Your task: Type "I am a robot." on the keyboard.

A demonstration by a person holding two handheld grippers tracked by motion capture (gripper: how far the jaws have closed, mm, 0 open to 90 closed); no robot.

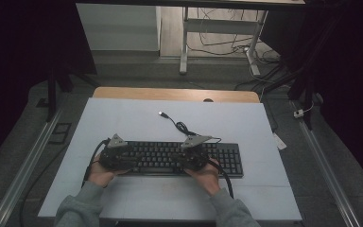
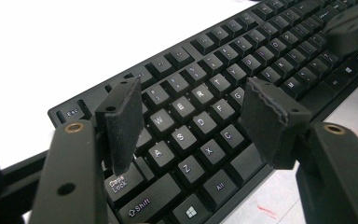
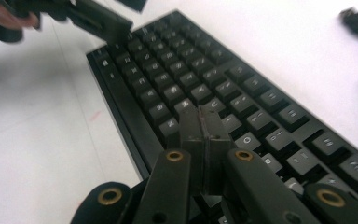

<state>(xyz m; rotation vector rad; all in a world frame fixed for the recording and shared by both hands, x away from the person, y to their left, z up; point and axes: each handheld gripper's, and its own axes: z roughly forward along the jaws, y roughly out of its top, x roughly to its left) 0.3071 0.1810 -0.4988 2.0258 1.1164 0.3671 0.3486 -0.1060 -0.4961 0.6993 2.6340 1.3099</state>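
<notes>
Item: black keyboard [image 1: 179, 158], flat on a pale table [image 1: 123, 123], long edge toward the person, both grippers poised over it as if for pressing keys. Nearest, right gripper [image 3: 204, 122]: jaws closed pad against pad on nothing, forming one blunt tip; in the right gripper view that tip hangs over the keys near the middle of the board, and whether it touches a keycap cannot be told, since the tip hides the key under it. In the high view the same right gripper [image 1: 192, 158] sits over the right-centre of the main key block, with the number pad further to its right. Left gripper [image 2: 196, 123]: jaws spread wide, empty, straddling the left letter cluster; the left pad hangs above the Caps Lock area, the right pad above the keys just right of C and F; no key is seen pressed down beneath either pad. In the high view the left gripper [image 1: 116, 157] covers the board's left end. Beyond both tools: the function row, then bare table. Further still, beyond and right of the right gripper, the keyboard's cable [image 1: 182, 126] runs loose across the table to an unplugged USB plug [image 1: 162, 114], well apart from both grippers. Progress, as judged: grippers are in position over the keys; no completed keystroke can be confirmed, and the pressing work appears mostly ahead. The plug lies untouched.
</notes>
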